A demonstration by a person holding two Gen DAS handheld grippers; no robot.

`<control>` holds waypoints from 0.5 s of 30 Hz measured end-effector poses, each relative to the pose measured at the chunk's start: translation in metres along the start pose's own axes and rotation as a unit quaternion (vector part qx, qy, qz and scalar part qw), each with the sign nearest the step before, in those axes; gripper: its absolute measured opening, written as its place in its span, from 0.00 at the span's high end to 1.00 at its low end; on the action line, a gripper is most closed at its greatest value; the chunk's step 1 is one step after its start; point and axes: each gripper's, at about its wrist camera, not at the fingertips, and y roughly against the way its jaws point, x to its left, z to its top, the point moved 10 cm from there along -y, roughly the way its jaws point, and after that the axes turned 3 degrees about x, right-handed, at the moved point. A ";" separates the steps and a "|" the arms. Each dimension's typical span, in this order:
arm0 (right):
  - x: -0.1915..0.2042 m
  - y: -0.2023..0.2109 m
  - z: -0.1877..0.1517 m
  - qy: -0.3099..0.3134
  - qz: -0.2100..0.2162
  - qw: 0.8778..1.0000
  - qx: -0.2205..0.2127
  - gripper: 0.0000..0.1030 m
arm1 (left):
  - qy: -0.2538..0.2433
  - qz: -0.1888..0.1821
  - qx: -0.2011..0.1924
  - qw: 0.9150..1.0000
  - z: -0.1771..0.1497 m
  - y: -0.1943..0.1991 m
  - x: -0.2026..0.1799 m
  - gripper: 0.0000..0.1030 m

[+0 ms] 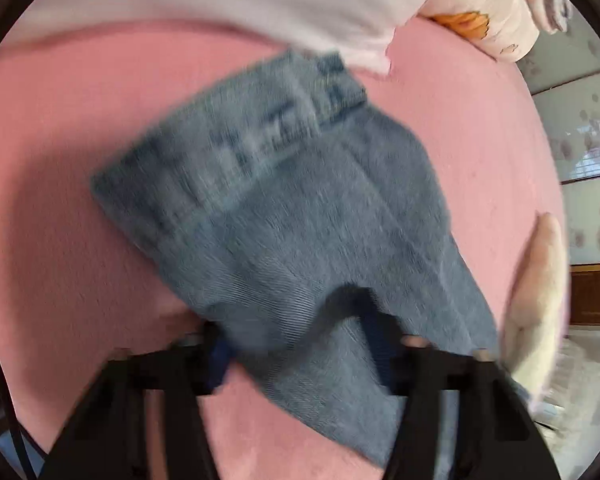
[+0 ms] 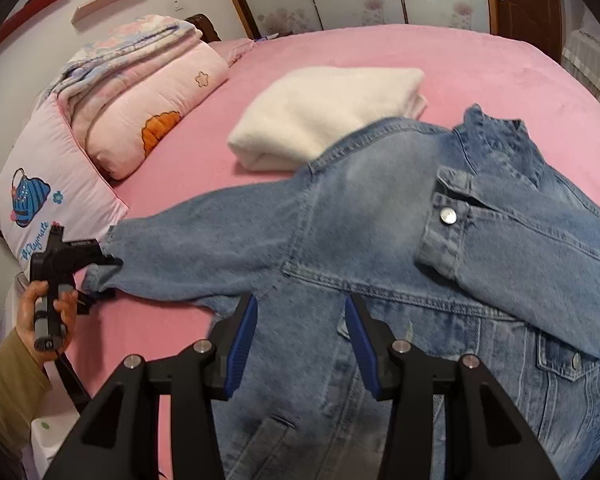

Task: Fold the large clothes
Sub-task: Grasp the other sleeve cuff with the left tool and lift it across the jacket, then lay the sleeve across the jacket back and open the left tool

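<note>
We are clenching the left tongs (image 2: pixel 108 276) on the jacket (image 2: pixel 380 240) cuff (image 2: pixel 112 248) to fold the sleeve; right tongs (image 2: pixel 300 344) released, hovering over denim.

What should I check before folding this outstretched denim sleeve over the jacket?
1. Sleeve cuff sits between the left gripper's fingers: ok.
2. Left grip is firm on the cuff: cannot tell, the wrist view is blurred.
3. Right gripper is open above the jacket, holding nothing: ok.
4. Other sleeve is already folded across the front: ok.
5. White sweater is clear of the jacket: cannot tell, the shoulder hides its near corner.
</note>
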 end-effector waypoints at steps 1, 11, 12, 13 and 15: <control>-0.002 -0.001 -0.002 -0.002 -0.001 1.000 0.002 0.55 | -0.006 0.006 -0.012 1.000 0.001 0.002 -0.003 0.81; -0.036 0.024 -0.028 -0.010 -0.012 1.000 -0.008 0.55 | -0.189 -0.037 -0.138 0.972 -0.064 0.090 -0.152 0.94; -0.042 0.028 -0.031 -0.012 -0.014 1.000 -0.010 0.55 | -0.221 -0.055 -0.139 0.964 -0.084 0.099 -0.178 0.94; -0.047 0.031 -0.034 -0.014 -0.015 1.000 -0.012 0.55 | -0.265 -0.076 -0.139 0.951 -0.114 0.109 -0.211 0.94; -0.060 0.038 -0.040 -0.026 -0.019 0.999 -0.016 0.55 | -0.334 -0.113 -0.127 0.927 -0.169 0.121 -0.261 0.94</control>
